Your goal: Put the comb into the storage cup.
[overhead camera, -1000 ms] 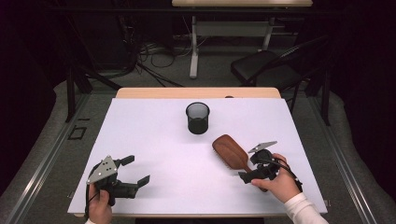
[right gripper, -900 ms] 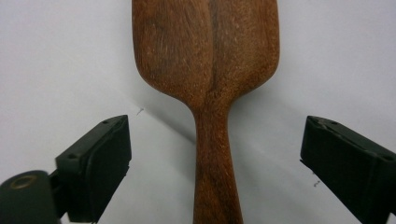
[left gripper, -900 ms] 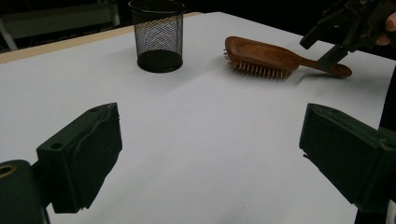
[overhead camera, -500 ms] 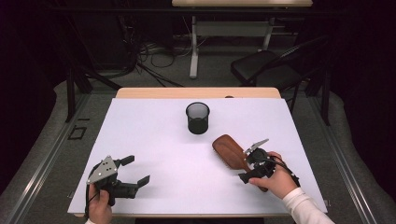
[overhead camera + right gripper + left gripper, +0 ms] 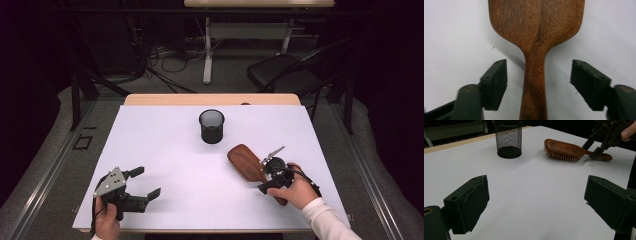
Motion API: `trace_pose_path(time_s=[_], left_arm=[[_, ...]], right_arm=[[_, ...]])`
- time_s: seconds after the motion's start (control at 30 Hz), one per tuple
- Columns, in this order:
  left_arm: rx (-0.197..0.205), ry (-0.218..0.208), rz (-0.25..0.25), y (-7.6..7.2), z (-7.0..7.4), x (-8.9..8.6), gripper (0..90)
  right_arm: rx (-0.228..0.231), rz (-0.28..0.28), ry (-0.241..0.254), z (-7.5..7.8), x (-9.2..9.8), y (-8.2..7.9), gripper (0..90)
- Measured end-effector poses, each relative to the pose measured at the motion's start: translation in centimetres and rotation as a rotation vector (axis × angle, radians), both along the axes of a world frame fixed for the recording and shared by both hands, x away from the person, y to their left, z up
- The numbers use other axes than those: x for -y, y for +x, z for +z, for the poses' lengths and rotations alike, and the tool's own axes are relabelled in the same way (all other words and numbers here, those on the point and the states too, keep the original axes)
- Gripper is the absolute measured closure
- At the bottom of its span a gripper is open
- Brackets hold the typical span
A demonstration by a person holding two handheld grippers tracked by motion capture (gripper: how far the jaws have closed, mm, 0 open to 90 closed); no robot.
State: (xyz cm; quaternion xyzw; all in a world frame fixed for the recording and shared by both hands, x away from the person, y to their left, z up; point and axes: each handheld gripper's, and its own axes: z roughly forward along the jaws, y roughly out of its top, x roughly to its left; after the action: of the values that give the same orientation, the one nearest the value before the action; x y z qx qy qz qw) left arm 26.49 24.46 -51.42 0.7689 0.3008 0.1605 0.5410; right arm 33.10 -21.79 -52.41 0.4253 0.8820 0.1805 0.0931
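A brown wooden hairbrush lies bristles down on the white table, right of the middle. My right gripper points down over its handle. In the right gripper view the handle runs up between the two pads, with a gap on each side, so my right gripper is open; its jaws have just been closing. The left gripper view shows the brush and the right gripper at the far right. My left gripper rests at the front left, open and empty.
A black mesh cup stands upright behind the table's middle, also in the left gripper view. The white tabletop ends in a wooden strip at the back. A dark chair and cables are on the floor beyond.
The right gripper has edged a little toward the brush over its handle, and its jaws stand narrower. The left gripper has stayed put.
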Motion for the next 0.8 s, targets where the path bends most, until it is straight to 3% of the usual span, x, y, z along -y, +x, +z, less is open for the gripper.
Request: trace_pose_path(time_s=[0.1,0.13,0.2,0.23,0.27,0.4,0.43,0.5,0.53,0.57,0.6,0.63,0.7,0.8], left_arm=[[-0.001,-0.004,-0.002,0.0,0.0,0.0,5.9],[-0.001,-0.003,-0.002,0.0,0.0,0.0,5.9],[-0.001,-0.002,0.0,0.0,0.0,0.0,5.9],[-0.001,-0.001,0.0,0.0,0.0,0.0,5.9],[-0.001,-0.001,-0.001,0.0,0.0,0.0,5.9],[-0.002,-0.002,-0.001,0.0,0.0,0.0,5.9],[-0.002,-0.002,-0.001,0.0,0.0,0.0,5.9],[-0.002,-0.002,0.0,0.0,0.0,0.0,6.0],[-0.002,-0.002,-0.001,0.0,0.0,0.0,6.1],[-0.002,-0.002,0.0,0.0,0.0,0.0,6.2],[-0.002,-0.002,0.0,0.0,0.0,0.0,6.3],[-0.002,-0.003,0.0,0.0,0.0,0.0,6.4],[-0.002,-0.004,0.001,0.0,0.0,0.0,6.5],[-0.003,-0.003,0.0,0.0,-0.1,0.0,6.7]], right_arm=[[-0.046,0.016,-0.037,0.3,-0.1,0.1,34.1],[-0.035,0.014,-0.021,0.2,-0.2,0.1,36.4],[-0.057,0.008,-0.011,0.2,-0.3,0.2,38.4],[-0.073,0.018,-0.028,0.4,-0.3,0.3,38.5],[-0.053,0.01,-0.009,0.2,-0.4,0.3,38.4],[-0.062,0.002,-0.025,0.4,-0.4,0.6,38.4],[-0.079,0.0,-0.035,0.5,-0.4,0.7,38.8],[-0.099,-0.016,0.004,0.2,-0.5,0.9,39.9],[-0.159,0.005,-0.061,0.7,-0.4,1.1,41.6],[-0.093,-0.002,0.024,-0.1,-0.4,1.1,42.2],[-0.049,-0.039,0.078,-0.6,-0.6,0.9,42.6],[-0.065,-0.045,0.063,-0.5,-0.6,0.9,43.6],[-0.123,-0.004,-0.027,0.2,-0.6,1.2,45.7],[-0.121,-0.018,-0.032,0.1,-0.7,1.1,49.0]])
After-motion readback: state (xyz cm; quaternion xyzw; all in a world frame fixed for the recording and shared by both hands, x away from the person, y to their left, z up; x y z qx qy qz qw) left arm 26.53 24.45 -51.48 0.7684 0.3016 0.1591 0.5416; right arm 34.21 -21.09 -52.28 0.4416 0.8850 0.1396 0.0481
